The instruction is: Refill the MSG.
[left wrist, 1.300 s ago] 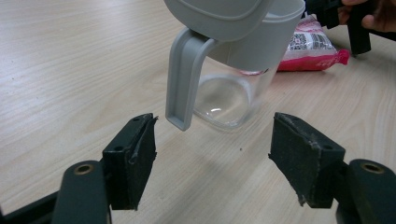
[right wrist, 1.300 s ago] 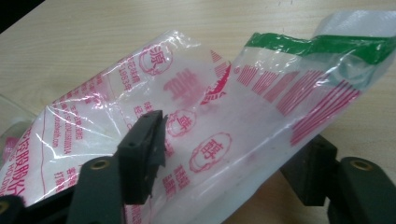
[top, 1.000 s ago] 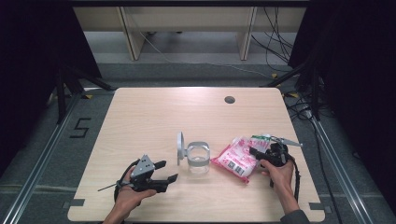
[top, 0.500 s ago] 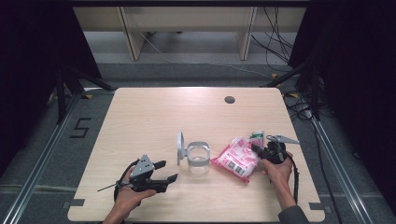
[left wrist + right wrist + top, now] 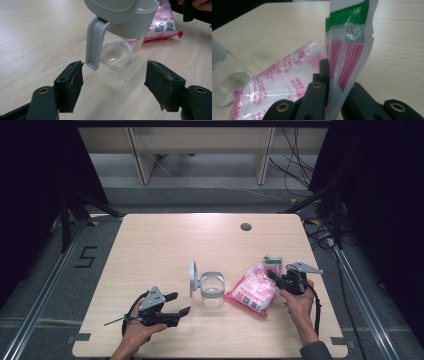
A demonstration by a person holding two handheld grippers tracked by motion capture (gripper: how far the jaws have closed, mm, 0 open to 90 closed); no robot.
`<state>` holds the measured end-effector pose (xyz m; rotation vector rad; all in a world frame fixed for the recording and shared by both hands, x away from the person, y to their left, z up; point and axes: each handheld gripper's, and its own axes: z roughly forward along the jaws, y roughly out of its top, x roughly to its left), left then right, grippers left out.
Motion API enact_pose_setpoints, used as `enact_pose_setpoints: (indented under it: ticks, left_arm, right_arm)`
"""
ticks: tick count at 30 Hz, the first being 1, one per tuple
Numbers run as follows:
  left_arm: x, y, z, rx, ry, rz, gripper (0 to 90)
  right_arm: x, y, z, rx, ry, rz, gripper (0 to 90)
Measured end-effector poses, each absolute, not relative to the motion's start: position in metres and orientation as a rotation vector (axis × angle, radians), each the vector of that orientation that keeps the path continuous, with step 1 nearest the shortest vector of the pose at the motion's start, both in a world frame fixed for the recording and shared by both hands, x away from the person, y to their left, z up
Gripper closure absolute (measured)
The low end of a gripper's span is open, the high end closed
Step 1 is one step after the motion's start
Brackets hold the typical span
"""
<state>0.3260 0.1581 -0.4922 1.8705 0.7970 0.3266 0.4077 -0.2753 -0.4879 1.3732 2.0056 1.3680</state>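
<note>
A pink and white plastic bag (image 5: 252,290) with a green top end (image 5: 273,262) lies on the wooden table (image 5: 175,240) at the right. My right gripper (image 5: 278,276) is shut on the bag near that end. In the right gripper view the film (image 5: 347,50) stands upright, pinched between the closed jaws (image 5: 329,71). Left of the bag stands a clear glass jar (image 5: 212,289) with its grey lid (image 5: 193,279) swung open. My left gripper (image 5: 179,303) rests at the front left, open and pointing at the jar (image 5: 120,50), with nothing between its pads (image 5: 72,85).
A round cable hole (image 5: 245,226) sits near the table's far edge. Black stands and cables (image 5: 325,235) flank the table on the floor. A floor mark (image 5: 86,256) lies to the left. The person's other hand (image 5: 200,3) shows beyond the bag in the left gripper view.
The right gripper has closed on the bag's top and lifted it a little, so the green end now stands up. The left gripper has stayed where it was.
</note>
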Motion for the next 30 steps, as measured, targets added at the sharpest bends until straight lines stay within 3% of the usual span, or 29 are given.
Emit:
enact_pose_setpoints:
  ticks: [13, 30]
  left_arm:
    - [0.324, 0.156, -0.491, 1.880, 0.753, 0.328, 29.5]
    - [0.312, 0.140, -0.489, 1.870, 0.742, 0.319, 29.8]
  right_arm:
    - [0.382, -0.259, -0.449, 1.222, 1.977, 1.570, 90.0]
    - [0.368, -0.239, -0.419, 1.048, 2.007, 1.549, 90.0]
